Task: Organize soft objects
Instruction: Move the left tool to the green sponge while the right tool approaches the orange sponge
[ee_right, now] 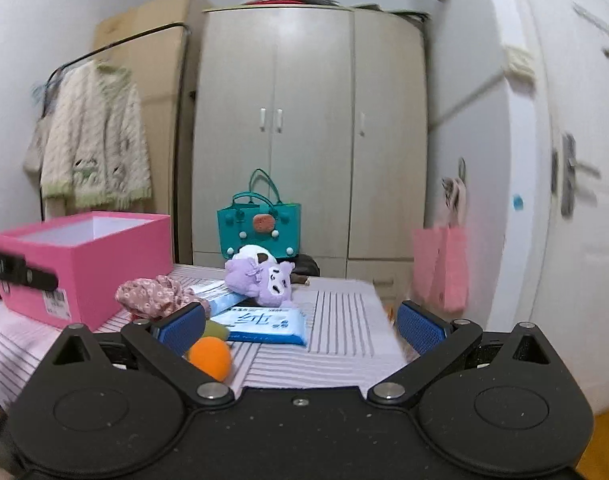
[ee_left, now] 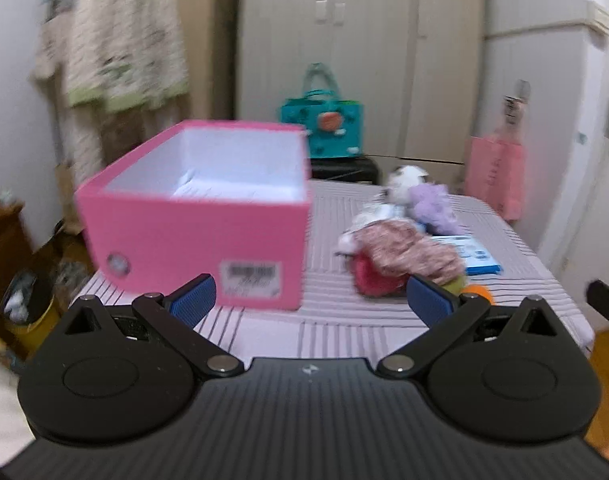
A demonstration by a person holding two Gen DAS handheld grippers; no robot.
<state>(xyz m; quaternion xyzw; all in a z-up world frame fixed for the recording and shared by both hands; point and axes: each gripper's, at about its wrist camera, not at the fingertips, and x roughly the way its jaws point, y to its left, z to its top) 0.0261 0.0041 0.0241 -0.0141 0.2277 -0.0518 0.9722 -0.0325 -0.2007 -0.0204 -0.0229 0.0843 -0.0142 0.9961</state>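
An open pink box (ee_left: 196,236) (ee_right: 84,264) stands on the left of the striped table (ee_left: 344,320) (ee_right: 336,344). Right of it lies a heap of soft things: a floral fabric piece (ee_left: 408,252) (ee_right: 156,294), a purple plush (ee_left: 428,204) (ee_right: 260,278), a white plush (ee_left: 402,184), a red soft item (ee_left: 370,276) and an orange ball (ee_right: 210,356) (ee_left: 480,294). My left gripper (ee_left: 310,300) hangs open in front of the box and heap. The right gripper (ee_right: 300,326) is open too, near the front edge, with the ball beside its left finger.
Blue tissue packs (ee_right: 264,322) (ee_left: 478,256) lie beside the heap. A teal bag (ee_right: 260,226) (ee_left: 324,128) stands behind the table before a wardrobe (ee_right: 312,128). A pink bag (ee_right: 440,264) hangs at right, clothing (ee_right: 92,148) on a rack at left, a bin (ee_left: 28,304) on the floor.
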